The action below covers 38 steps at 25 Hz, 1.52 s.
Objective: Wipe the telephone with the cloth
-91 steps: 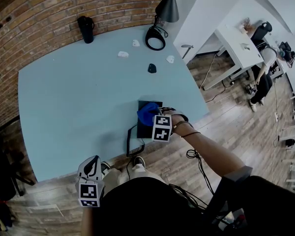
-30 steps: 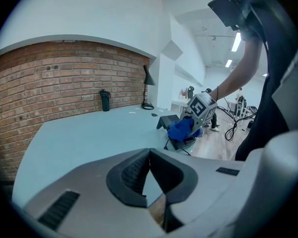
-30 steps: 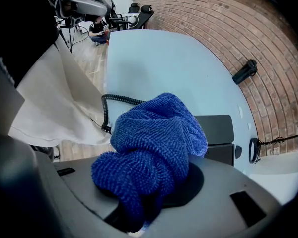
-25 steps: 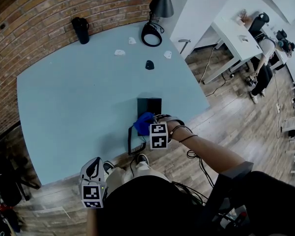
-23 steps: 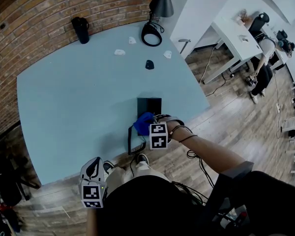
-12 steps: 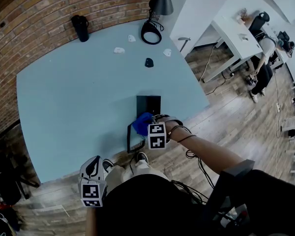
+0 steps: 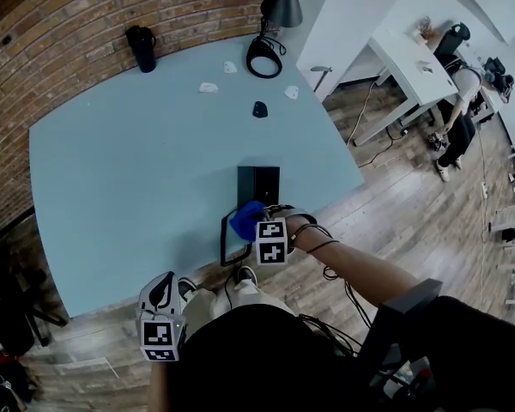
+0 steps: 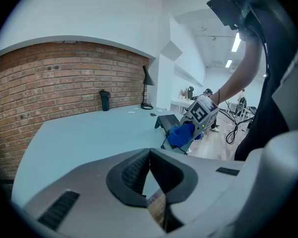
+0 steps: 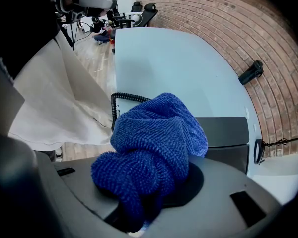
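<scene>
The black telephone [image 7: 259,182] sits by the front edge of the pale blue table [image 7: 129,170]. The blue cloth [image 7: 244,218], bunched and clamped in the right gripper [image 7: 256,227], has slid from the telephone's middle toward its near end, so the wipe looks well along. The left gripper [image 8: 150,182] waits off the table, jaws together on nothing. The cloth hides the near end of the telephone and whether the two touch; only the coiled cord [image 9: 120,99] shows beside it.

Deep blue nubby cloth [image 9: 154,143], black telephone [image 7: 257,183], pale blue table [image 7: 137,170], red brick wall [image 7: 112,7].
</scene>
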Tool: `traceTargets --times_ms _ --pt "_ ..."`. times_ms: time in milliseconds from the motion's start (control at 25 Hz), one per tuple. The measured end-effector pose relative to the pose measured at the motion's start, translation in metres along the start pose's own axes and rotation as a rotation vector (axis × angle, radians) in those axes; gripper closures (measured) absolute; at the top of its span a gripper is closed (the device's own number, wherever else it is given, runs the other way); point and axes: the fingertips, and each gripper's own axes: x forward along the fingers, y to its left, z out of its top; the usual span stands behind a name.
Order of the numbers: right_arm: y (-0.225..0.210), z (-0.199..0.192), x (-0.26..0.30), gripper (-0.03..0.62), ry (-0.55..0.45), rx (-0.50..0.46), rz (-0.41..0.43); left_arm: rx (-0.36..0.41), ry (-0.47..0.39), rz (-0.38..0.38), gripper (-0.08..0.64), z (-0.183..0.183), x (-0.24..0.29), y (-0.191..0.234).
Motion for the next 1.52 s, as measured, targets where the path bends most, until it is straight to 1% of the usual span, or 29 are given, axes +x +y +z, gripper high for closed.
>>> traceTargets --times_ms 280,360,400,440,480,520,560,600,640,680,760,840,960,1080,1200,1320,1440,1520 --pt "0.012 0.001 0.004 0.445 -0.016 -0.010 0.035 -0.015 -0.011 0.004 0.538 -0.003 -0.002 -0.007" --pt "0.017 0.002 0.004 0.445 -0.053 0.009 0.062 -0.023 -0.013 0.009 0.538 -0.004 -0.004 -0.010" --pt "0.020 0.003 0.003 0.443 -0.096 0.045 0.099 -0.026 -0.016 0.012 0.538 -0.004 -0.005 -0.012" --pt "0.024 0.004 0.000 0.445 -0.161 0.118 0.158 -0.028 -0.021 0.016 0.538 -0.002 -0.005 -0.015" --pt "0.029 0.006 -0.004 0.444 -0.246 0.230 0.232 -0.030 -0.028 0.019 0.538 0.001 -0.006 -0.017" --pt "0.035 0.010 -0.009 0.443 -0.340 0.367 0.304 -0.034 -0.036 0.022 0.538 0.004 -0.007 -0.018" --pt "0.039 0.016 -0.016 0.443 -0.436 0.504 0.356 -0.039 -0.042 0.028 0.538 0.006 -0.008 -0.017" --pt "0.044 0.022 -0.022 0.443 -0.525 0.619 0.382 -0.044 -0.046 0.034 0.538 0.006 -0.010 -0.017" --pt "0.049 0.028 -0.029 0.443 -0.598 0.703 0.385 -0.049 -0.045 0.041 0.538 0.005 -0.013 -0.016" --pt "0.054 0.033 -0.034 0.445 -0.657 0.758 0.373 -0.054 -0.041 0.047 0.538 0.002 -0.015 -0.015" --pt "0.062 0.039 -0.041 0.448 -0.740 0.805 0.325 -0.059 -0.029 0.050 0.538 -0.004 -0.016 -0.018" --pt "0.070 0.045 -0.048 0.451 -0.800 0.795 0.272 -0.055 -0.017 0.041 0.538 -0.008 -0.015 -0.024" --pt "0.081 0.058 -0.063 0.457 -0.875 0.740 0.190 -0.052 -0.004 0.019 0.538 -0.012 -0.012 -0.036" --pt "0.085 0.062 -0.078 0.459 -0.932 0.746 0.116 -0.030 0.004 -0.020 0.538 -0.009 -0.003 -0.056" --pt "0.084 0.055 -0.091 0.459 -0.981 0.782 0.050 0.003 0.009 -0.070 0.538 -0.003 0.011 -0.079" --pt "0.086 0.042 -0.102 0.459 -1.018 0.818 -0.009 0.017 0.013 -0.138 0.538 0.004 0.030 -0.104" --pt "0.095 0.017 -0.107 0.459 -1.026 0.865 -0.057 0.051 0.020 -0.214 0.538 0.010 0.047 -0.136" --pt "0.100 -0.003 -0.107 0.459 -1.019 0.893 -0.093 0.081 0.022 -0.252 0.538 0.014 0.057 -0.154"
